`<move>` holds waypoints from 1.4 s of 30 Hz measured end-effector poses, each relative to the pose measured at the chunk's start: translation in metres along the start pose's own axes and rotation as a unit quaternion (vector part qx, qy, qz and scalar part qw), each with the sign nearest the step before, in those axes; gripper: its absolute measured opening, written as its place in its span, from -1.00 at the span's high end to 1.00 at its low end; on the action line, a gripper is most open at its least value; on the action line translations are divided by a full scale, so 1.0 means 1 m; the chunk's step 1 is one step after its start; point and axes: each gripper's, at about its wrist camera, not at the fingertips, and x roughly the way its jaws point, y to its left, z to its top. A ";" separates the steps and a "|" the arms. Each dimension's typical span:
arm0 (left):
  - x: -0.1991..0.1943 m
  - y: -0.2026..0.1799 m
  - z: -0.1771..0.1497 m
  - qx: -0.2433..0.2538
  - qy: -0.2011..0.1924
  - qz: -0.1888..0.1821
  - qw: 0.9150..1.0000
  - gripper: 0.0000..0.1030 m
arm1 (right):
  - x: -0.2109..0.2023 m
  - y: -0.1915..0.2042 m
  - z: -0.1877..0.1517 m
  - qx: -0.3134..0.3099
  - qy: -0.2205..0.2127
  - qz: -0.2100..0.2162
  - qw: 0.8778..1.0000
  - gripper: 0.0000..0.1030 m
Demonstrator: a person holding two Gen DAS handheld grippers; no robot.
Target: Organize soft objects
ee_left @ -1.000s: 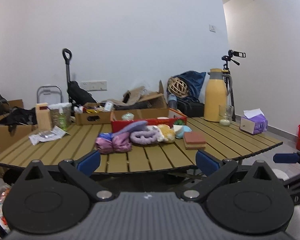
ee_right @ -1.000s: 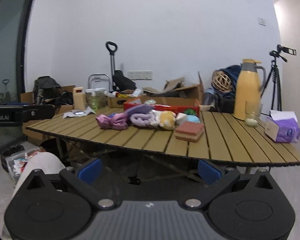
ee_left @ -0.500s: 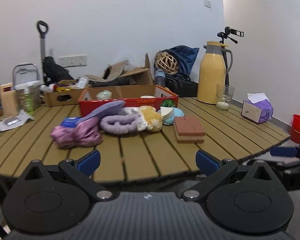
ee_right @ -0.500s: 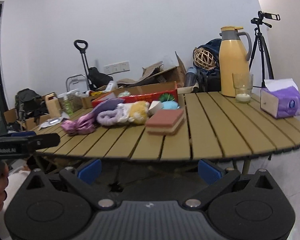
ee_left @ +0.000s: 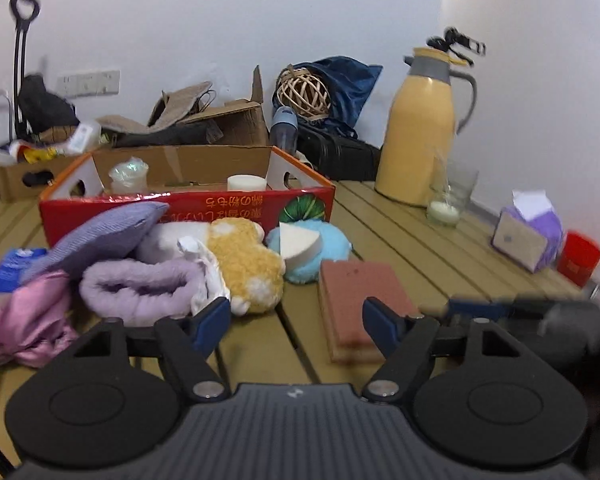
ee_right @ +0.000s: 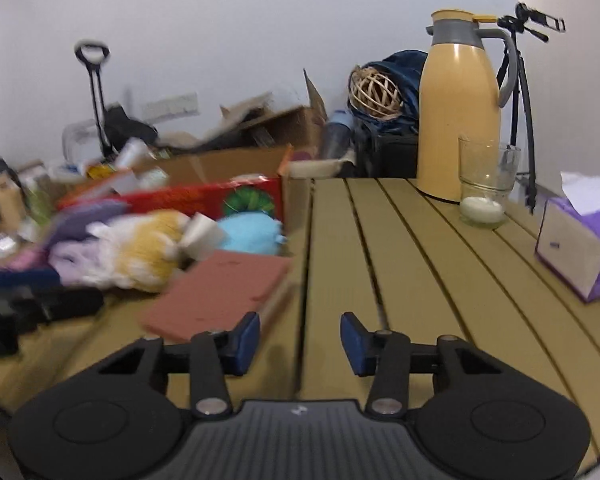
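A pile of soft things lies on the slatted wooden table (ee_left: 388, 232) before a red cardboard box (ee_left: 188, 204): a pink satin scrunchie (ee_left: 24, 320), a purple fuzzy band (ee_left: 140, 288), a lilac cushion (ee_left: 100, 236), a yellow plush (ee_left: 244, 264), a blue puff (ee_left: 320, 248) with a white wedge sponge (ee_left: 298, 240), and a brick-red sponge (ee_left: 360, 296). My left gripper (ee_left: 296, 320) is open, just short of the yellow plush and red sponge. My right gripper (ee_right: 300, 340) is open and empty over bare slats, right of the red sponge (ee_right: 220, 292).
A yellow thermos (ee_right: 458, 120), a glass with a candle (ee_right: 484, 188) and a purple tissue box (ee_right: 580, 244) stand on the table's right side. Cardboard boxes, a bag and a trolley crowd the back. A red bucket (ee_left: 580, 256) is beyond the right edge.
Both grippers have moved forward from before the table edge to over the tabletop, close to the soft pile. Both jaws have narrowed but stay open.
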 end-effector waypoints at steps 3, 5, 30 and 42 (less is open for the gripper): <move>0.006 0.022 -0.005 -0.044 -0.006 0.000 0.999 -0.48 | 0.001 0.019 -0.009 -0.035 -0.001 0.102 0.994 0.29; 0.006 0.036 -0.008 -0.070 -0.002 0.010 0.998 -0.48 | -0.011 0.037 -0.014 -0.059 -0.007 0.166 0.984 0.33; 0.014 0.073 -0.019 -0.192 0.060 -0.109 0.973 0.37 | 0.028 0.003 -0.010 0.169 0.020 0.201 0.965 0.30; -0.061 0.051 0.017 -0.179 -0.012 -0.094 0.979 0.39 | -0.042 0.021 0.009 0.156 -0.034 0.206 0.966 0.37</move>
